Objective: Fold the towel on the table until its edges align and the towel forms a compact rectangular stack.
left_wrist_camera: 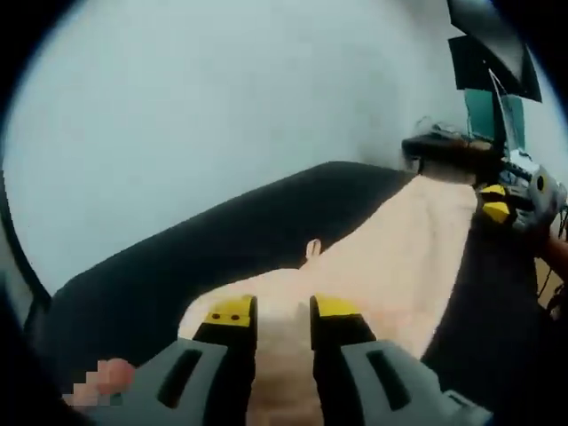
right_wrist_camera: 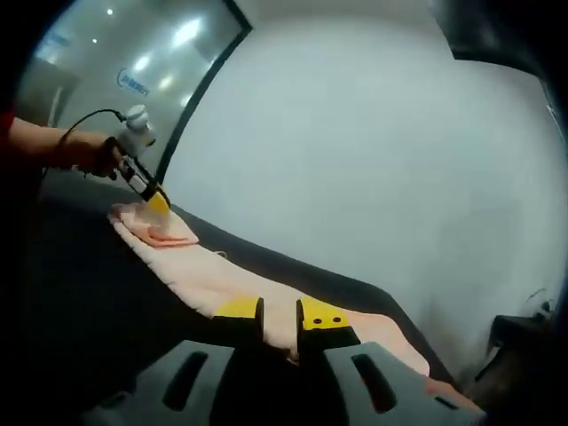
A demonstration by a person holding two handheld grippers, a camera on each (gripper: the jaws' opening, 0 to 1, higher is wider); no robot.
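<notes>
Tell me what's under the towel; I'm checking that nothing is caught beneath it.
The towel lies stretched on the dark table, with bare tabletop along both sides. Whatever sits directly beneath the cloth is covered and cannot be seen.

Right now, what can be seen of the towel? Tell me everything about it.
The towel is pale peach, soft-looking cloth, stretched as a long narrow band across the dark table. A small tag sticks out from one long edge. The left gripper pinches one end between its yellow-tipped fingers; the right gripper appears to clamp the other end, which is partly hidden behind it. In the right gripper view, the end at the left gripper is bunched, with layers overlapping. The middle lies flat on the table.
</notes>
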